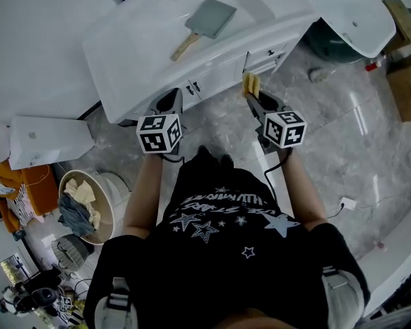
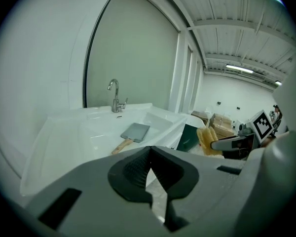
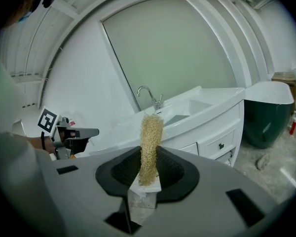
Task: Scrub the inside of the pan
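Observation:
A grey square pan (image 1: pixel 209 19) with a wooden handle lies in the white sink basin (image 1: pixel 151 36); the left gripper view also shows the pan (image 2: pixel 134 132). My left gripper (image 1: pixel 170 103) hangs in front of the vanity, short of the pan, shut with nothing between its pads (image 2: pixel 149 167). My right gripper (image 1: pixel 252 96) is level with it on the right and shut on a yellow loofah scrubber (image 1: pixel 251 83). The scrubber (image 3: pixel 150 142) stands upright out of the right gripper (image 3: pixel 149 174). Both grippers are clear of the basin.
A chrome faucet (image 2: pixel 114 95) stands behind the basin. The vanity has drawers (image 1: pixel 264 55) along its front. A white and green bathtub (image 1: pixel 346 16) sits at the right, cardboard boxes (image 1: pixel 407 81) beyond it. A round basket of cloths (image 1: pixel 89 201) stands on the floor at the left.

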Demonstrator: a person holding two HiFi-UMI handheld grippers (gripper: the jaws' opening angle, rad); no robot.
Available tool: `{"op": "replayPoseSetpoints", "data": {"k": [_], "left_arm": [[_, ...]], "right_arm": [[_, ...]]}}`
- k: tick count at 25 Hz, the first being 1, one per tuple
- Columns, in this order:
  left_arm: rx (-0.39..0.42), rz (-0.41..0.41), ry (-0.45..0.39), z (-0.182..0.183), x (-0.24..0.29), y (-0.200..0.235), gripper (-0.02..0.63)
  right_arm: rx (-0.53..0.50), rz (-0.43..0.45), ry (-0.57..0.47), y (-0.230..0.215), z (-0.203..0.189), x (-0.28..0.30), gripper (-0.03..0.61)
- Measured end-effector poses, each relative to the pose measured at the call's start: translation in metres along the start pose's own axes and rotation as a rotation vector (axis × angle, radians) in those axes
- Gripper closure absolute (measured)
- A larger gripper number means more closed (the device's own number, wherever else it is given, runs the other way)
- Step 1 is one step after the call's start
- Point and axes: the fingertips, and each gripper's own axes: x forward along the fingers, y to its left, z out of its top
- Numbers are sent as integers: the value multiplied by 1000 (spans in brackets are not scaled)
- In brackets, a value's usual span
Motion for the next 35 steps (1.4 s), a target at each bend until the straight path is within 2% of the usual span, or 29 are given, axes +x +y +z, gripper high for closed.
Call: {"op": "replayPoseSetpoints", "data": {"k": [5,10,22,25,29,35], "left_arm": [[13,1,-2,21,29,23,606],[-33,-11,-11,43,66,56,606],[-77,-92,64,90,165,131,606],[-91,-99,95,94,184,149,604],[-64,-101,124,98,205,169,604],[-84,-103,161,92,225,182,604]], "right_arm": [[-7,3,9,-8,15,31,489],[-26,-14,10,-19,43,68,489],[-92,-75,68,-46,132,171,489],[-101,-86,75,-51,152,199,489],[-120,-102,89,-57,171,231,489],[-132,-108,135,-72,177,269,489]]}}
